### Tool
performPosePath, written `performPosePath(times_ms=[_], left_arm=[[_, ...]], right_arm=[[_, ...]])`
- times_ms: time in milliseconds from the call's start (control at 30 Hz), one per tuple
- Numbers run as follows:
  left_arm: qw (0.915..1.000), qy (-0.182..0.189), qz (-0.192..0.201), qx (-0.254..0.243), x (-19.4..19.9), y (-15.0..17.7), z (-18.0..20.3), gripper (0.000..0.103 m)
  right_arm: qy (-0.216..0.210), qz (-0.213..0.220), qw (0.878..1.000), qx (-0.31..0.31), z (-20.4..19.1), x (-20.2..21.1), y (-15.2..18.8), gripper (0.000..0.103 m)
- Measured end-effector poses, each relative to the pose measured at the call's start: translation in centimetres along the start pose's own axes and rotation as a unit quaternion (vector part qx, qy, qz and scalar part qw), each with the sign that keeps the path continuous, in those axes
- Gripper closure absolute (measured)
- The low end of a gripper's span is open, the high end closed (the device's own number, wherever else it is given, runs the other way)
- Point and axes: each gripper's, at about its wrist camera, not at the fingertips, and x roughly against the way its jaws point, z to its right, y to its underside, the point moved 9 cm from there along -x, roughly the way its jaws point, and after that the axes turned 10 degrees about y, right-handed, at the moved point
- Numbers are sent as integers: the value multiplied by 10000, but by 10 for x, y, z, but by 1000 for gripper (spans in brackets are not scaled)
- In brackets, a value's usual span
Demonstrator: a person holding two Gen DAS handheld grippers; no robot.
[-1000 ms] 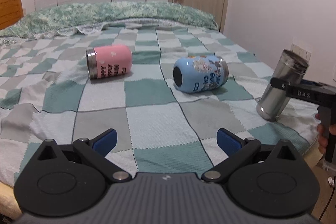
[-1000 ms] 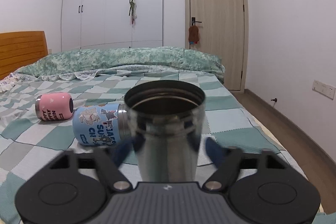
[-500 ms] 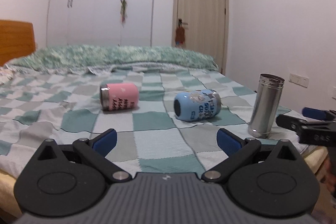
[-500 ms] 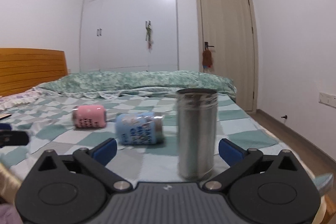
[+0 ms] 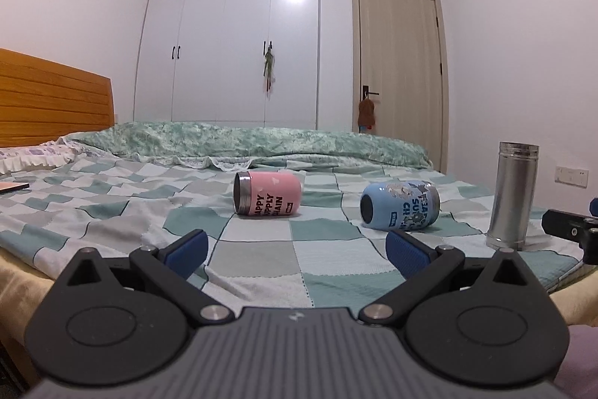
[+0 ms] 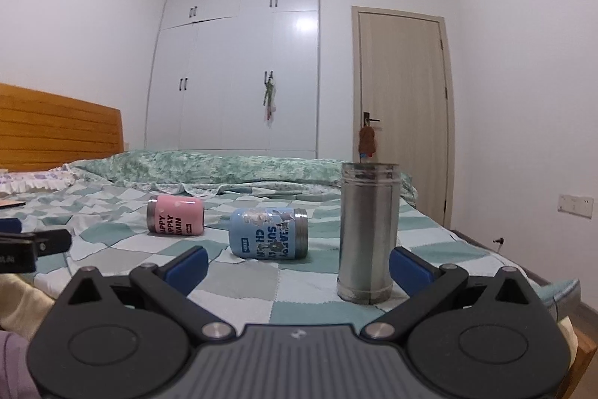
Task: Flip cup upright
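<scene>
A tall steel cup [image 6: 368, 232] stands upright on the checked bedspread near the bed's right edge; it also shows in the left wrist view [image 5: 512, 195]. A blue cup [image 6: 268, 232] [image 5: 399, 206] and a pink cup [image 6: 175, 215] [image 5: 267, 194] lie on their sides further in. My right gripper [image 6: 297, 262] is open and empty, drawn back from the steel cup, which stands just inside its right finger. My left gripper [image 5: 297, 251] is open and empty, low at the bed's near edge, short of the pink and blue cups.
The checked bedspread [image 5: 261, 249] covers the bed, with a rolled green quilt [image 5: 243, 141] at the far side and a wooden headboard [image 5: 52, 100] at left. A wardrobe [image 5: 228, 36] and a door [image 5: 398, 70] stand behind. A wall socket [image 5: 570, 176] is at right.
My right gripper has let go of the steel cup and pulled back; the cup now stands upright by itself. Both grippers have dropped lower and moved back from the bed.
</scene>
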Motion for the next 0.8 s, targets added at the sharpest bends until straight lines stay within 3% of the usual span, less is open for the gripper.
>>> performPosePath(times_ms=[800], left_arm=[[9999,68,145,29,8,1,0,0]], right_arm=[[6,100,9999,34,-3,2,3,0]])
